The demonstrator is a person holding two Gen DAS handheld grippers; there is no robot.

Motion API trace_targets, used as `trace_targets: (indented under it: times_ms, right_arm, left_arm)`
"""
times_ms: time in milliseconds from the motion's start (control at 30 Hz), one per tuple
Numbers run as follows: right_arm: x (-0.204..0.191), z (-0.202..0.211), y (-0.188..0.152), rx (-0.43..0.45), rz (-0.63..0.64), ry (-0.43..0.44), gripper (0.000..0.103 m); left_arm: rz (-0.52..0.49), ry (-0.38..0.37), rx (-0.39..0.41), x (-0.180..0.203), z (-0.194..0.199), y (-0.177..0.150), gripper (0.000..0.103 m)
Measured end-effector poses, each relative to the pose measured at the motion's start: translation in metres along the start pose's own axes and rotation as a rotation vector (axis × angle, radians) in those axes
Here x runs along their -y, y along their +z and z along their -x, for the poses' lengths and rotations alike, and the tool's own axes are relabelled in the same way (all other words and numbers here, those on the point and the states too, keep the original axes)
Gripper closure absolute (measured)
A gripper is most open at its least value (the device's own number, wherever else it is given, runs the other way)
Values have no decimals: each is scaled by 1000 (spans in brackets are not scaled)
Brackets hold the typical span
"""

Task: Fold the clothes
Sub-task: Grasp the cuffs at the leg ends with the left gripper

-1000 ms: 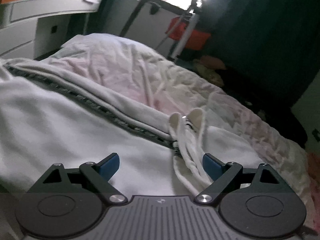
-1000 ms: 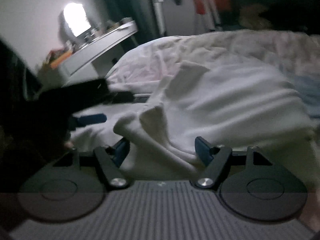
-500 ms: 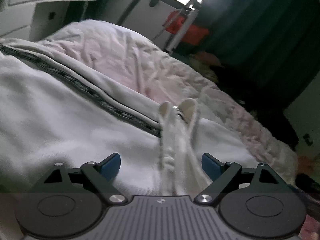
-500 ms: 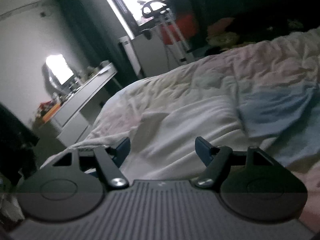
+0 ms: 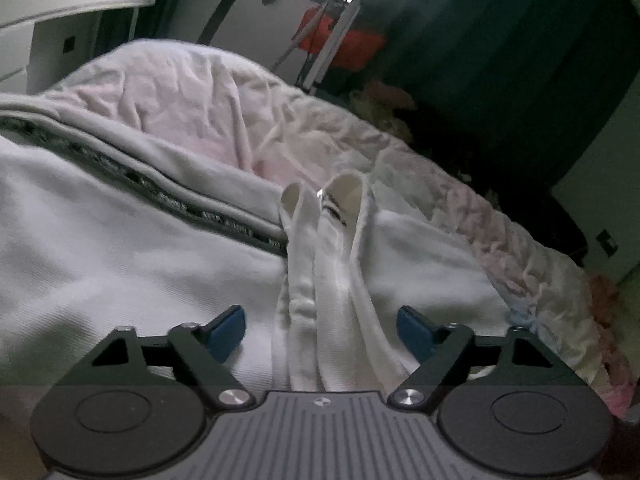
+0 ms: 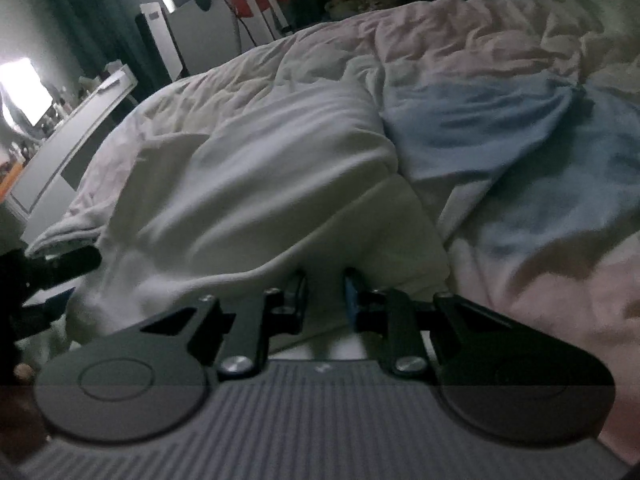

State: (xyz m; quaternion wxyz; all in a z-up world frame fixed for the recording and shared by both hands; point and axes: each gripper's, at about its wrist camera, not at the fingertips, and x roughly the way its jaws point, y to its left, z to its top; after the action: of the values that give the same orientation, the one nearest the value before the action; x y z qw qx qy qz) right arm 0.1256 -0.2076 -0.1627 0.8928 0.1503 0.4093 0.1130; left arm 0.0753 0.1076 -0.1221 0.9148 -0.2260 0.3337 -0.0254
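Fingers of the right gripper (image 6: 326, 294) close on the soft white garment (image 6: 256, 184); the left gripper (image 5: 322, 330), spread, narrows around its limp drawstrings (image 5: 320, 264), likely a good hold.

A white hoodie (image 5: 120, 264) lies spread on the bed, its thick fleece rumpled in soft folds. A dark patterned zip band (image 5: 168, 196) runs from far left toward the middle, ending where two flat white drawcords (image 5: 320, 264) trail toward the near edge. Just right of it lies a crumpled pale blue garment (image 6: 520, 152), touching its edge.
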Motion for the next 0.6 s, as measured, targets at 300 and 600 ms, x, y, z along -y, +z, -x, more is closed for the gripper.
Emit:
trace_targets:
  times_ms: [300, 600]
  right_arm:
    - [-1, 5, 3, 9, -13, -8, 82]
    - [-12, 4, 1, 18, 61, -48, 81]
  left_arm:
    - [-53, -207, -31, 15, 26, -5, 26]
    - [-130, -65, -102, 23, -5, -19, 78]
